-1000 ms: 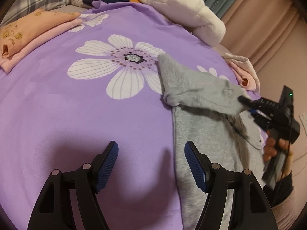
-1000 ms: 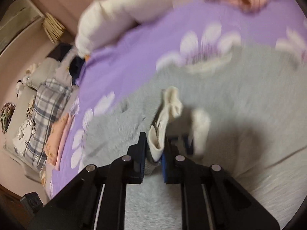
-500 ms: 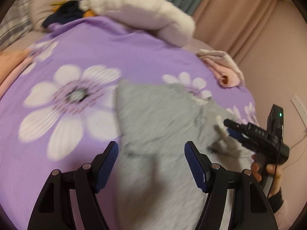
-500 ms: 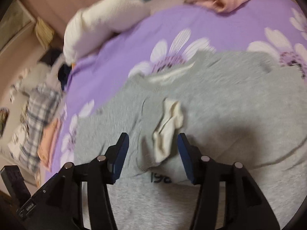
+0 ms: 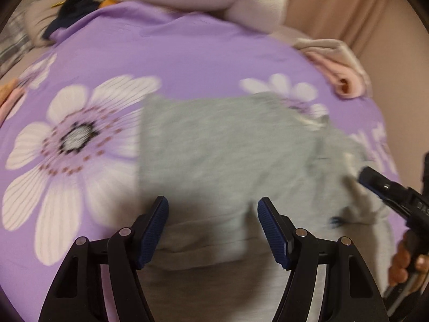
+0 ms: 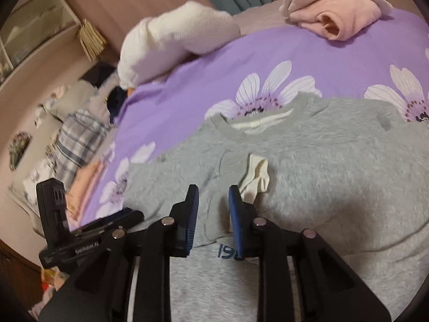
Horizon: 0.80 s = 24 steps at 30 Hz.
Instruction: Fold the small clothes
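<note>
item: grey sweatshirt, small, fleecy side up, printed digits showing at its near fold. place: flat on the purple floral bedspread, neckline toward the white plush pillow. a second ago its sleeve hung pinched and lifted; now the sleeve lies folded across the body, a cream label exposed on top.

item: right claw. over the sweatshirt's near fold, just short of the cream label. it let go of the sleeve, sprang wide, and its jaws are now closing again, the fold's edge showing in the gap beneath them; nothing looks pinched yet.

item: left claw. apart and empty. a second ago it hovered over bare bedspread beside the garment; now it hangs above the sweatshirt's folded part, the right claw showing at the sweatshirt's far side.

item: pink folded garment, beyond the sweatshirt near the bed's edge; more folded pink pieces to the other side.

note: the first sleeve fold appears done. judged next: both claws take the sweatshirt for a further fold.
</note>
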Each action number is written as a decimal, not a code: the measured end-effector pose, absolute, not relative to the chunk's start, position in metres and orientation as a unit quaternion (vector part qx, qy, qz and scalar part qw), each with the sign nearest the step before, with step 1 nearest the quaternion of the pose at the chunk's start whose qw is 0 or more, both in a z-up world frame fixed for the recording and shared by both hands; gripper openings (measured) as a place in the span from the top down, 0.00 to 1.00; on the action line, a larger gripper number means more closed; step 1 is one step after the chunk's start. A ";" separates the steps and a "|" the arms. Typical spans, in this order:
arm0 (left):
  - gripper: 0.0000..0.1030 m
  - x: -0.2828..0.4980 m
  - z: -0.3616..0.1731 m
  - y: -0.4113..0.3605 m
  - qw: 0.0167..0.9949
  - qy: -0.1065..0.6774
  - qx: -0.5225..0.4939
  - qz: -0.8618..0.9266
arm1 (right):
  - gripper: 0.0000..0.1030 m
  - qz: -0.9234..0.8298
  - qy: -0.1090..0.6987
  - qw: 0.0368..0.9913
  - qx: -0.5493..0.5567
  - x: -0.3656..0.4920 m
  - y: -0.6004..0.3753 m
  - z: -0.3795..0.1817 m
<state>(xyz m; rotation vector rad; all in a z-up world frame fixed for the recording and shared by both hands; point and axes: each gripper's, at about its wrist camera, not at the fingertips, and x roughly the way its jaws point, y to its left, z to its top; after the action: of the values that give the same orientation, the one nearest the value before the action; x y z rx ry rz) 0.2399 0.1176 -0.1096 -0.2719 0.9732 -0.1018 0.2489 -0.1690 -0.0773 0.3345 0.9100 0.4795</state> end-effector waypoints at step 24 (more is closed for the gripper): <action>0.23 0.043 -0.106 0.183 0.820 0.458 -0.317 -0.132 | 0.34 0.117 0.417 0.844 0.317 0.046 -0.334 -0.091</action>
<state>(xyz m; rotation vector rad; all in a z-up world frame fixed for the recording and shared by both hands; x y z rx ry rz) 0.0430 0.1833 -0.1064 -0.6761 0.9748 -0.2817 0.0462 -0.3336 -0.0909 0.6697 0.8799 0.2471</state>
